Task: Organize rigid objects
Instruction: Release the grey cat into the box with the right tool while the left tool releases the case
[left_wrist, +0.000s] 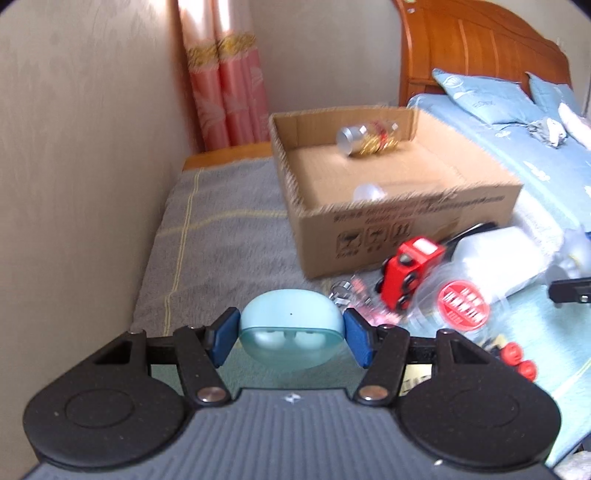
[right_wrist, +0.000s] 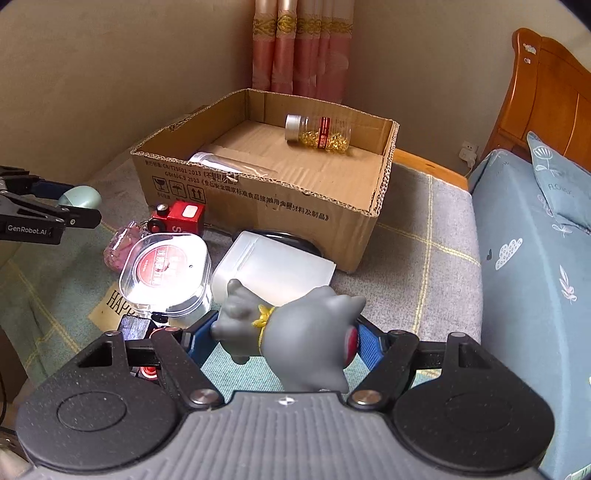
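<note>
Clamped between the left gripper (left_wrist: 291, 338) pads, a pale blue earbud case (left_wrist: 291, 328) hangs above the grey blanket (left_wrist: 221, 229). Right gripper (right_wrist: 286, 338) jaws pinch a grey toy figure (right_wrist: 295, 332). Farther off, the cardboard box (right_wrist: 266, 206) holds a capsule bottle (right_wrist: 319, 133).

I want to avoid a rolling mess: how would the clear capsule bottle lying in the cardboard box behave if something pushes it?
The clear capsule bottle with the silver cap lies on its side in the cardboard box, so it would probably roll. Its smooth round wall looks slippery. It seems rigid, and the box walls should likely stop it.
</note>
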